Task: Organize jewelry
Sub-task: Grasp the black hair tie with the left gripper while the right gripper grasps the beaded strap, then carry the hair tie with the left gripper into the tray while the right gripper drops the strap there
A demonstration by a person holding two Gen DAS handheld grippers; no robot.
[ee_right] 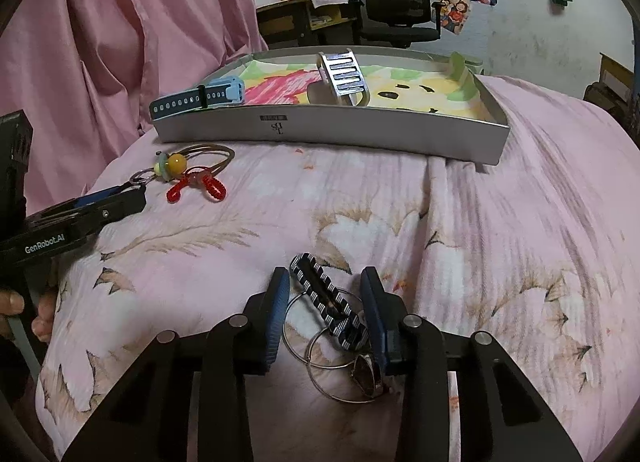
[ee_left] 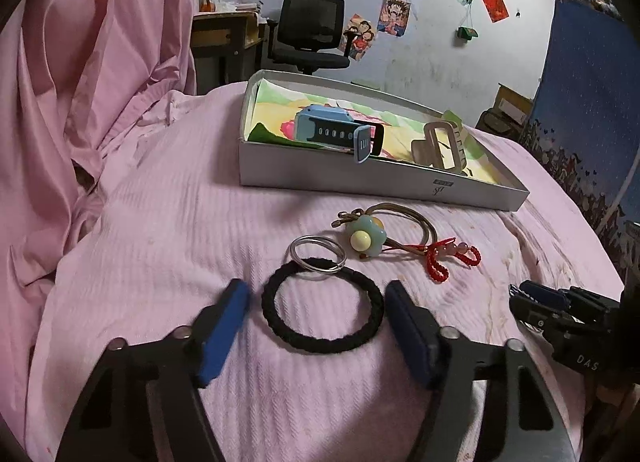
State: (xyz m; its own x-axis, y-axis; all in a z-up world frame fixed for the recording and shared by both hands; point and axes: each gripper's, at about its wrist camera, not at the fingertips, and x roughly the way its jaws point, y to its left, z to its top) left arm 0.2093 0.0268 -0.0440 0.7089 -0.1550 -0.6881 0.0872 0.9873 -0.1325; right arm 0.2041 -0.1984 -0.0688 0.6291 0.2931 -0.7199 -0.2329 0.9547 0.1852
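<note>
Fingers first: left gripper (ee_left: 318, 312) has its blue pads (ee_left: 224, 332) spread wide, one each side of a black braided elastic hair tie (ee_left: 322, 304) lying flat on the pink ribbed bedspread (ee_left: 160, 242). Neither pad touches the loop. A plain silver metal ring (ee_left: 318, 254) overlaps the tie's far edge. Just beyond sits a brown cord hair tie w/ a pale green-and-yellow flower bead (ee_left: 366, 236), and a red knotted cord charm w/ pink beads (ee_left: 448, 256) right beside it.

Over to the right gripper (ee_right: 325, 310): blue pads (ee_right: 278, 314) parted but closer together, straddling a black-and-white woven strap keychain w/ silver rings (ee_right: 332, 316). Strap lies diagonal in the gap, its near end right against the right pad; firm contact or not, can't tell. Its rings sit low btwn the pads, a small dark-red charm (ee_right: 366, 374) among them.

Farther back, a shallow grey cardboard box lid (ee_right: 332, 133) lined w/ colourful printed paper sits on the bed. Inside: a light-blue watch w/ a dark perforated strap (ee_right: 200, 99) hanging over the left edge, and a silver metal-link watch band (ee_right: 342, 75) near the middle.

Person's fingertips (ee_right: 16, 306) show at the right cam's lower left, by the left gripper's handle.
</note>
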